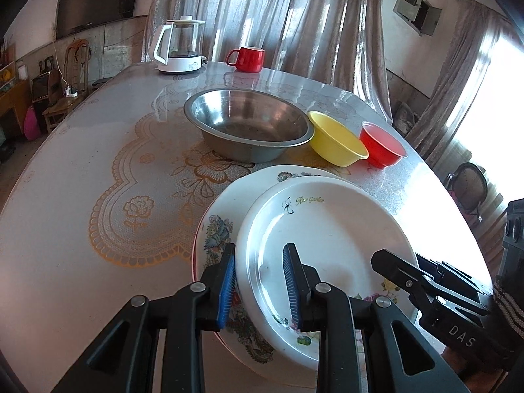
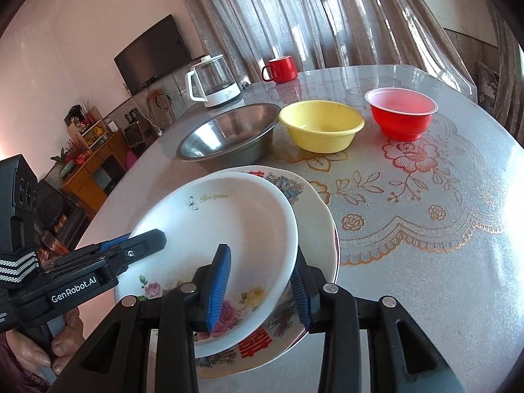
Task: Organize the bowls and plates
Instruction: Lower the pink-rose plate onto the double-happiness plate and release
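Two grippers clamp a glossy round white plate [image 1: 327,229] rim.

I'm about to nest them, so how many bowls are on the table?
3: steel bowl, yellow bowl beside it, and red bowl beyond, in one row behind the stacked plates. None looks hidden.
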Tool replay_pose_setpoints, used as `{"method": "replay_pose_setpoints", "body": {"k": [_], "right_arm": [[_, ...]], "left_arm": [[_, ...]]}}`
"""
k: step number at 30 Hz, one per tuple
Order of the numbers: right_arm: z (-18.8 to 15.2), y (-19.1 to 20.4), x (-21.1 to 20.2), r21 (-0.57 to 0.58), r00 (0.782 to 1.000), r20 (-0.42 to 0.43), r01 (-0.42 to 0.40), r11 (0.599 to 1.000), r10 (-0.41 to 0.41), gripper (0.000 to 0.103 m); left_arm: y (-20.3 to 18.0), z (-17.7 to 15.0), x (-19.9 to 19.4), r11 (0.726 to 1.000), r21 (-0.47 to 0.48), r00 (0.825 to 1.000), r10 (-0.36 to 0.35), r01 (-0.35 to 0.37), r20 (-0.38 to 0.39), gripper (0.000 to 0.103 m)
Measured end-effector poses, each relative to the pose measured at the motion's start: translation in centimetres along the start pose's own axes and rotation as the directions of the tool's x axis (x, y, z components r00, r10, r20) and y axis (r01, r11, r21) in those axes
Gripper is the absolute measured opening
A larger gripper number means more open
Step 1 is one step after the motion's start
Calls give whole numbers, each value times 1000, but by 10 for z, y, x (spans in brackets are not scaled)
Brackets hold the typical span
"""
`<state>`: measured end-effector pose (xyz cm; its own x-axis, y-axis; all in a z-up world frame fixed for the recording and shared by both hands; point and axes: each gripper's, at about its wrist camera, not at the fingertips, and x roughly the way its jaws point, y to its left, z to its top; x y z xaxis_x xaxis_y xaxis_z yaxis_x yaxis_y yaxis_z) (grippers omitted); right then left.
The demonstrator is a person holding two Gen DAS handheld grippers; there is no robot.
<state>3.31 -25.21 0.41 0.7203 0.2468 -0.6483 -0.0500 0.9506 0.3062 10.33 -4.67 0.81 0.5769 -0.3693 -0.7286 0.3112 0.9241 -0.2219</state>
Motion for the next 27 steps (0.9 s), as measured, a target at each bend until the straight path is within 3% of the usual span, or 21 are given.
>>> {"method": "replay_pose_setpoints", "body": {"k": [14, 18, 27], "right_arm": [[-3, 10, 8, -72, 998, -7, 59, 996, -59, 41], [-5, 16, 5, -111, 993, 20, 119, 987, -118, 42], [-6, 24, 0, -164, 988, 60, 149, 975, -141, 44]], "left_arm": [[1, -3, -1, 1000, 2, 1000, 10, -10, 12, 32], [1, -4, -2, 1000, -4, 1000, 7, -7, 10, 34], [-2, -8, -4, 1000, -1, 1000, 4, -4, 11, 38]]}}
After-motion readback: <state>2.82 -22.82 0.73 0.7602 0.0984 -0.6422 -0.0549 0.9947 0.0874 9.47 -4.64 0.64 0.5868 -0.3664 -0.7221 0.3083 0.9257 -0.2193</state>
